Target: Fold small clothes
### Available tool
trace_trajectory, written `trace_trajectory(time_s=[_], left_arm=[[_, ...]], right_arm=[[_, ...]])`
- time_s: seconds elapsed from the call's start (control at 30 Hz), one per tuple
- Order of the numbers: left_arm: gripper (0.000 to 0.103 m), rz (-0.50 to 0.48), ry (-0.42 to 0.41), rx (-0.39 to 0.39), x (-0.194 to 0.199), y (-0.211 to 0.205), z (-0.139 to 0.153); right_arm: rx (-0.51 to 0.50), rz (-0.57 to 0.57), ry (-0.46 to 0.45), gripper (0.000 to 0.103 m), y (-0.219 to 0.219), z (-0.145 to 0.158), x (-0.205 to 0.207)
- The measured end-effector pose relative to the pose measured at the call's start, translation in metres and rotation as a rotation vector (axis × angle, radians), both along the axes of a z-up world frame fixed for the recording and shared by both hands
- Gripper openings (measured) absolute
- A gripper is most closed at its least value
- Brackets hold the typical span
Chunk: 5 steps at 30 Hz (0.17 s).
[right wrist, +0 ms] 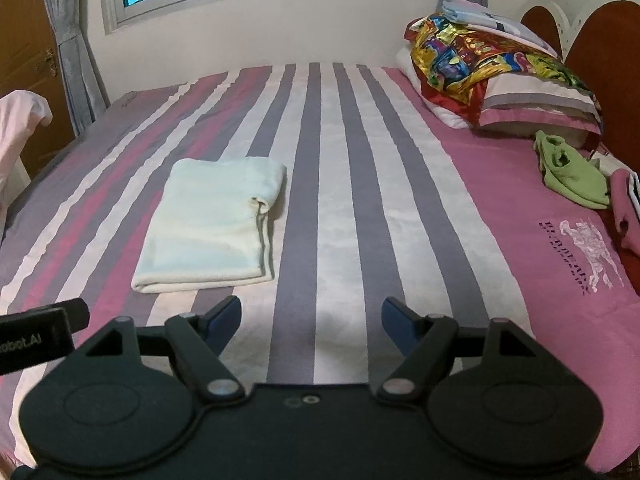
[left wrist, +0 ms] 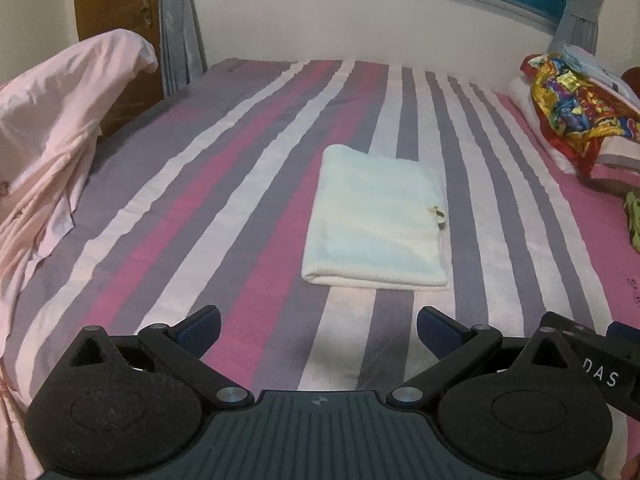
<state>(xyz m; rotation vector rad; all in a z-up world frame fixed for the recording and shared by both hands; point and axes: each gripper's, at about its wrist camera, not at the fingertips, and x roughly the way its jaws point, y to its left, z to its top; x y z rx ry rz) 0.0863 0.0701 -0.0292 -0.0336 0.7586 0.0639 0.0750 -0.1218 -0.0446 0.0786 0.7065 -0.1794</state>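
A pale cream cloth (left wrist: 376, 220) lies folded into a neat rectangle on the striped bed sheet (left wrist: 224, 184). In the right wrist view the same folded cloth (right wrist: 212, 228) sits left of centre. My left gripper (left wrist: 318, 330) hovers open just short of the cloth's near edge, with nothing between its fingers. My right gripper (right wrist: 312, 322) is open too, over bare sheet to the right of the cloth, holding nothing. A crumpled green garment (right wrist: 572, 176) lies at the far right near the pillows.
A pink sheet (left wrist: 60, 128) hangs draped at the left bed edge. A pillow (right wrist: 536, 108) under a colourful cloth (right wrist: 472, 60) is stacked at the back right. Red and pink clothes (right wrist: 624, 216) lie at the right edge. Wall and window stand behind the bed.
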Motion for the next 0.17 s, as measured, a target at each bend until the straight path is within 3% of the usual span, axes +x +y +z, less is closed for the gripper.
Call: trace_trajectory(time_s=[0.17], left_arm=[[0.103,-0.020,0.000,-0.018,0.016,0.000,-0.005]], right_arm=[[0.007,0.004,-0.001,0.077,0.001,-0.004,0.010]])
